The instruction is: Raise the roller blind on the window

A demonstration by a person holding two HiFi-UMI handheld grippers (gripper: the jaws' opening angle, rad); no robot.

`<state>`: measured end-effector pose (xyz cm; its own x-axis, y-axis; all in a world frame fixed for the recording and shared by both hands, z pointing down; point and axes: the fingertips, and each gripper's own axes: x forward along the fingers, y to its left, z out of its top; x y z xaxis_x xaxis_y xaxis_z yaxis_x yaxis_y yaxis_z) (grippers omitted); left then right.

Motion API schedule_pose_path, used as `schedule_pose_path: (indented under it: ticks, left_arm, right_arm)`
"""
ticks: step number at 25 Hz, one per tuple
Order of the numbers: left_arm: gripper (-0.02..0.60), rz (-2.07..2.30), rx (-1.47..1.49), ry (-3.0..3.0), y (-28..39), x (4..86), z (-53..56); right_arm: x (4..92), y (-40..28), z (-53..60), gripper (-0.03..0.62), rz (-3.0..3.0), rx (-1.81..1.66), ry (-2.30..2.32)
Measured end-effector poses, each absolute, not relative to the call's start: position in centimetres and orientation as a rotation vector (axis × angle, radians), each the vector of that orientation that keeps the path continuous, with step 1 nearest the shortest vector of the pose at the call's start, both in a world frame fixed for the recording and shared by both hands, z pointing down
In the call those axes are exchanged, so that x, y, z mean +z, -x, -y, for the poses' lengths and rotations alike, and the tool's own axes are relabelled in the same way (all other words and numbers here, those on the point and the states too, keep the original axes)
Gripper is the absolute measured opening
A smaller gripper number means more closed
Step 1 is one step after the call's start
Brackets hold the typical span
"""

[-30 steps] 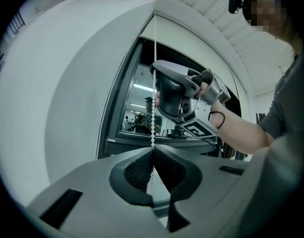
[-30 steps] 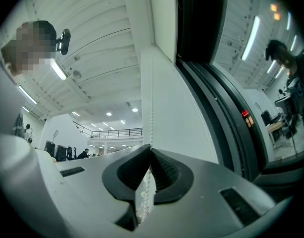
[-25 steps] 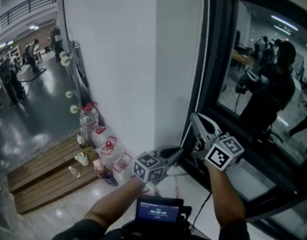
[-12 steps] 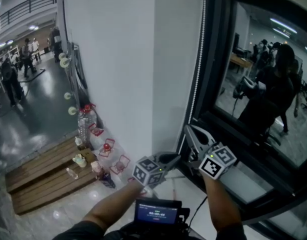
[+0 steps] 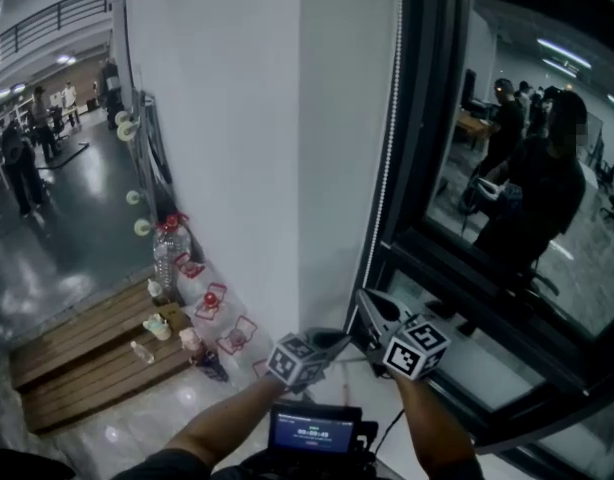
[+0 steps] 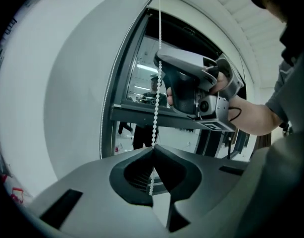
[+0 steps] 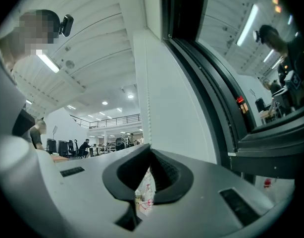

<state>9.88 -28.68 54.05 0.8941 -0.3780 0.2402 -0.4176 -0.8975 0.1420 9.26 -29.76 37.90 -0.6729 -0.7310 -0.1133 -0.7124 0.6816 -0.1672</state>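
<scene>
A white bead chain (image 5: 387, 148) hangs down the dark window frame (image 5: 427, 118) beside the white wall. Both grippers sit low on it, near the sill. In the left gripper view the bead chain (image 6: 156, 108) runs straight into my left gripper (image 6: 152, 151), whose jaws are shut on it. My right gripper (image 6: 161, 66) grips the same chain a little higher. In the right gripper view the chain (image 7: 148, 108) drops into my right gripper (image 7: 150, 148), also shut on it. In the head view the left gripper (image 5: 339, 340) is just below the right gripper (image 5: 363, 300). The blind itself is out of view.
The window glass (image 5: 527, 168) reflects a person holding grippers. A grey sill (image 5: 477, 363) lies below. By the wall's foot stand a water bottle (image 5: 167, 250), small bottles and red wire holders (image 5: 209, 303) beside wooden planks (image 5: 82, 353). People stand in the hall at far left (image 5: 17, 163).
Both grippers have come down together along the window frame, still closed on the bead chain, and now sit lower in the head view.
</scene>
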Motion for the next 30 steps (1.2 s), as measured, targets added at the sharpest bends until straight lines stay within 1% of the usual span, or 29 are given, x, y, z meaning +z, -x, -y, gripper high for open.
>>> schedule_pose_path:
  ticks: [5,18,19,21,22,24,25,27,28,29,30]
  left_arm:
    - [-0.002,0.602,0.335,-2.838,-9.8,55.8,28.5]
    - [0.000,0.638,0.249,-2.850,-8.7,53.1,29.3]
    - [0.005,0.646,0.222,-2.854,-8.5,52.4,29.3]
    - [0.061,0.662,0.180,-2.851,-8.0,51.2,29.4]
    - [0.077,0.671,0.166,-2.855,-7.8,50.6,29.4]
    - [0.092,0.691,0.129,-2.872,-7.5,49.0,29.4]
    - [0.108,0.698,0.100,-2.881,-7.4,47.9,29.4]
    - [0.110,0.703,0.030,-2.900,-7.4,45.2,29.4]
    - [0.110,0.702,-0.005,-2.912,-7.3,43.7,29.3]
    - [0.110,0.702,-0.035,-2.923,-7.3,42.3,29.2]
    - [0.110,0.707,-0.061,-2.930,-7.1,41.1,29.0]
  right_arm:
    - [39.5,-9.5,29.8,0.005,-2.724,-0.188,1.198]
    - [38.8,-11.1,30.7,0.009,-2.694,-0.224,1.279]
    - [38.5,-11.2,30.8,0.009,-2.687,-0.227,1.289]
    - [37.8,-11.4,30.8,0.014,-2.683,-0.210,1.314]
    - [37.6,-11.4,30.9,0.015,-2.686,-0.197,1.328]
    - [37.0,-11.4,31.0,0.038,-2.695,-0.168,1.350]
    - [36.7,-11.4,31.0,0.038,-2.699,-0.152,1.352]
    - [35.8,-11.3,30.9,0.048,-2.707,-0.118,1.345]
    - [35.4,-11.2,30.8,0.079,-2.710,-0.101,1.342]
    - [34.9,-11.1,30.7,0.093,-2.712,-0.087,1.342]
    - [34.4,-11.0,30.5,0.094,-2.711,-0.075,1.346]
